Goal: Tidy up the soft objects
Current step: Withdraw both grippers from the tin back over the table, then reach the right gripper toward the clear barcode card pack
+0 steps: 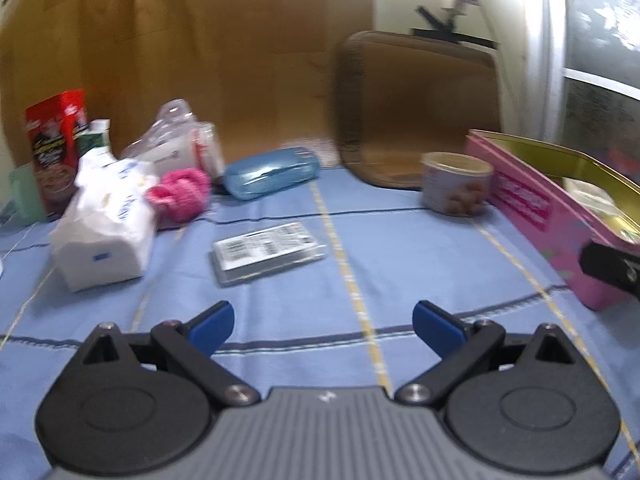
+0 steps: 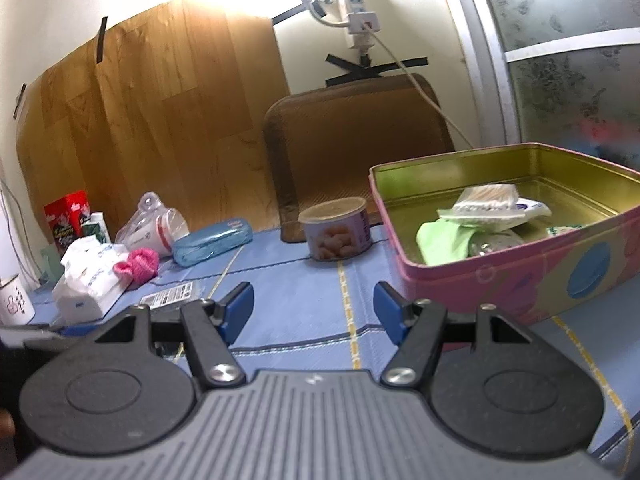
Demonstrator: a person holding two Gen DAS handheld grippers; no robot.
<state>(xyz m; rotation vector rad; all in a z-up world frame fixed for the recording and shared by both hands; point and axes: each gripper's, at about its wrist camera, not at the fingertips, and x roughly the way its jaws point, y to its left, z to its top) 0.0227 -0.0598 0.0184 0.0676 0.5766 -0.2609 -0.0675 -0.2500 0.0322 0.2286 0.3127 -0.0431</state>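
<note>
Beyond the empty left gripper [image 1: 323, 328] — pink knit [image 1: 180, 196], far left.

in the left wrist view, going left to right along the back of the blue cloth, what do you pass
red box → white tissue pack → pink knitted item → blue case → round can → pink tin

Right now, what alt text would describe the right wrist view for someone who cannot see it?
An open right gripper hovers empty over a blue cloth, facing a pink tin already holding soft packets. A pink knitted item and tissue pack lie far left.
</note>
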